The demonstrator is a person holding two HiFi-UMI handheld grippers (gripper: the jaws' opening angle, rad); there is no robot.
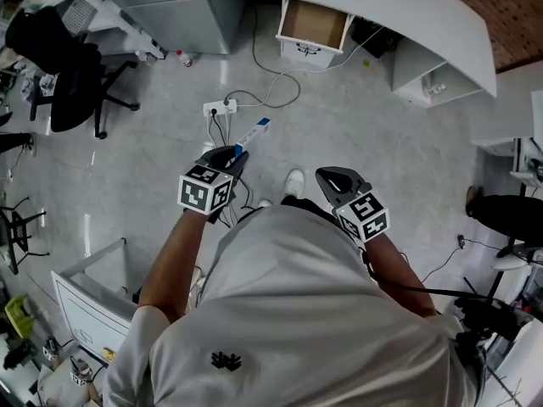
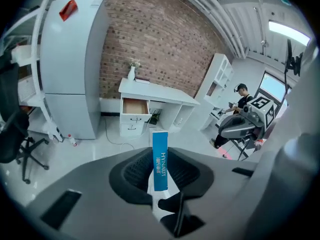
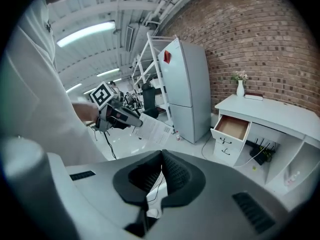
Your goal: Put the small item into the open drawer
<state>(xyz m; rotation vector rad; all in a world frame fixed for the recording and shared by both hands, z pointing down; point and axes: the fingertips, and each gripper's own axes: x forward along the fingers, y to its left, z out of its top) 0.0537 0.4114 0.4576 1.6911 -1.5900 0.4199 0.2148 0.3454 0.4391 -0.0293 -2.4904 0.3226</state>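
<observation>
A slim blue-and-white box stands upright between the pads of my left gripper, which is shut on it. In the head view the box sticks out forward from the left gripper. The open drawer with a brown inside sits at the top of a white desk's drawer unit, several steps ahead across the floor; it also shows as the drawer and the drawer. My right gripper is shut with nothing in it, held at the right.
A tall grey cabinet stands left of the white desk. A power strip with cables lies on the floor between me and the drawer. A black office chair is at the left, a white shelf unit to the right.
</observation>
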